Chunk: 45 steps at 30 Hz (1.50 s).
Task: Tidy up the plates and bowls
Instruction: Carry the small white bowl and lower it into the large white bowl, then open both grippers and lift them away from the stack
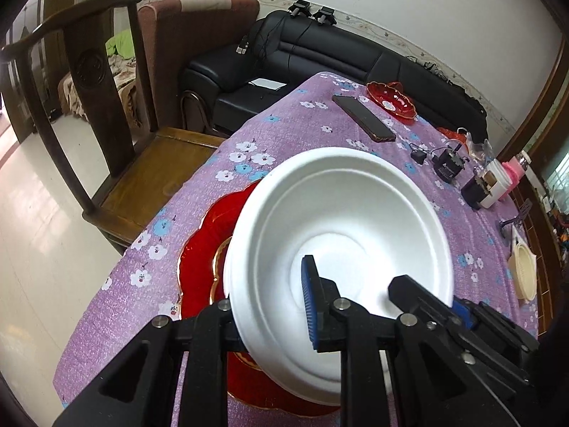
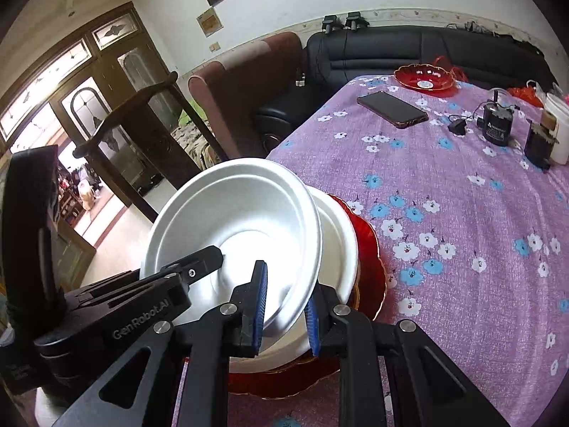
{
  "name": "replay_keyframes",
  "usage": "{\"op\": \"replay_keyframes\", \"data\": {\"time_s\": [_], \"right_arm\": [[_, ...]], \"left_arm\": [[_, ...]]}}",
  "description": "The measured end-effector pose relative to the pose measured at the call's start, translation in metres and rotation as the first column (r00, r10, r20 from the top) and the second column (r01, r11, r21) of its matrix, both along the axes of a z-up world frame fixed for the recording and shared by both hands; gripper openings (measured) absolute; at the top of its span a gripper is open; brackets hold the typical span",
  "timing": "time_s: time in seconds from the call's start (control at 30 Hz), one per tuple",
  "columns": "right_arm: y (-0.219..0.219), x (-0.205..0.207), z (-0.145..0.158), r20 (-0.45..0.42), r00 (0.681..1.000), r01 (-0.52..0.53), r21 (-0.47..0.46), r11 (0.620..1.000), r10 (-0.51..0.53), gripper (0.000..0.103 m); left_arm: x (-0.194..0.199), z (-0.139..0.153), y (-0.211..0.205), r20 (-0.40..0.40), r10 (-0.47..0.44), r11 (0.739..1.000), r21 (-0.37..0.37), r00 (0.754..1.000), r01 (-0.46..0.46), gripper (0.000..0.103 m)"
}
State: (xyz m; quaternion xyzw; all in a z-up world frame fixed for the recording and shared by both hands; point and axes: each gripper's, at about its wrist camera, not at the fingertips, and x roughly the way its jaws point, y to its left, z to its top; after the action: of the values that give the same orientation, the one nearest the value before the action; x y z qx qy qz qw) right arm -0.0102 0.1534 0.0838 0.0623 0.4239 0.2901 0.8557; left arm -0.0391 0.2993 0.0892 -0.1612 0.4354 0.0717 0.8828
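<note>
Left tongs (image 1: 266, 295), left wrist view: jaws a little apart, astride the near wall of one white bowl (image 1: 338, 220). The blue pad (image 1: 308, 306) is inside the bowl and looks clear of the wall. The other finger is outside and half hidden. Right tongs (image 1: 437, 302) come in from the right edge and bite the same bowl's rim. The bowl is tilted over one red plate (image 1: 199, 249), gold-edged, near the front of the purple flowered cloth (image 1: 284, 131). One second red dish (image 1: 391, 101) sits at the far end, with one dark phone (image 1: 362, 117) just beside it.

Right wrist view: two white bowls here. The upper bowl (image 2: 231, 227) is tipped up and nested in a lower bowl (image 2: 341, 245). The lower bowl sits on the red plate (image 2: 371, 267). Right tongs (image 2: 287, 315) are pressed together on the upper bowl's rim, one pad inside and one outside. One finger of the left tongs (image 2: 209, 259) reaches into the upper bowl from the left. Far red dish (image 2: 425, 76) and phone (image 2: 391, 108) are well apart from the stack.
</note>
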Motion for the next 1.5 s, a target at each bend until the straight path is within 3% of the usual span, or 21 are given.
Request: {"op": "replay_keyframes", "data": {"time_s": [0.03,0.07,0.17,0.23,0.4,0.57,0.7,0.9,1.13,1.27,1.33,1.37,1.43,1.5], "right_arm": [[0.001,0.001,-0.001,-0.003,1.000,0.001,-0.007,1.000,-0.001,0.022],[0.003,0.001,-0.003,0.004,1.000,0.003,-0.020,1.000,-0.003,0.020],[0.007,0.000,-0.004,0.014,1.000,-0.003,-0.048,0.999,0.004,0.020],[0.007,0.000,-0.004,0.013,1.000,-0.011,-0.052,0.999,0.011,0.020],[0.008,0.002,-0.004,0.026,1.000,-0.007,-0.088,0.996,0.010,0.020],[0.003,0.009,-0.010,-0.015,0.999,0.035,-0.066,0.997,-0.036,0.022],[-0.002,0.009,-0.009,-0.031,0.999,0.021,0.012,1.000,-0.020,0.029],[-0.010,-0.002,0.014,0.050,0.998,0.031,0.081,0.996,-0.035,0.042],[-0.024,-0.017,0.033,0.118,0.991,0.052,0.123,0.991,-0.067,0.047],[-0.043,-0.032,0.040,0.149,0.985,0.069,0.130,0.989,-0.088,0.047],[-0.056,-0.043,0.042,0.180,0.978,0.085,0.109,0.990,-0.104,0.047],[-0.065,-0.049,0.042,0.201,0.973,0.097,0.091,0.991,-0.114,0.049],[-0.085,-0.061,0.039,0.241,0.960,0.137,0.041,0.990,-0.143,0.055],[-0.102,-0.065,0.034,0.257,0.952,0.171,0.002,0.985,-0.165,0.059]], "left_arm": [[-0.002,0.001,0.001,0.002,0.002,1.000,-0.008,1.000,-0.002,0.033],[-0.004,0.004,0.002,0.015,-0.004,0.999,-0.038,1.000,0.004,0.035],[-0.009,0.008,0.000,0.025,0.003,0.999,-0.035,1.000,-0.002,0.038],[-0.012,0.011,0.000,0.038,0.000,0.999,-0.047,0.999,0.002,0.047],[-0.018,0.015,0.012,0.104,-0.010,0.985,-0.173,0.995,0.028,0.056],[-0.022,0.021,0.025,0.191,0.003,0.957,-0.285,0.982,0.052,0.068],[-0.035,0.033,0.029,0.275,0.005,0.951,-0.299,0.961,0.080,0.074],[-0.058,0.051,0.027,0.311,0.077,0.977,-0.213,0.947,-0.009,0.076],[-0.088,0.060,0.016,0.354,0.089,0.992,-0.111,0.931,-0.053,0.077],[-0.102,0.071,-0.002,0.366,0.073,0.995,0.033,0.928,-0.092,0.082],[-0.111,0.077,-0.018,0.386,0.063,0.980,0.150,0.920,-0.130,0.096],[-0.117,0.077,-0.026,0.400,0.051,0.971,0.195,0.915,-0.139,0.098],[-0.119,0.072,-0.042,0.411,0.004,0.959,0.256,0.911,-0.120,0.099],[-0.109,0.065,-0.058,0.372,-0.042,0.958,0.279,0.927,-0.069,0.099]]}}
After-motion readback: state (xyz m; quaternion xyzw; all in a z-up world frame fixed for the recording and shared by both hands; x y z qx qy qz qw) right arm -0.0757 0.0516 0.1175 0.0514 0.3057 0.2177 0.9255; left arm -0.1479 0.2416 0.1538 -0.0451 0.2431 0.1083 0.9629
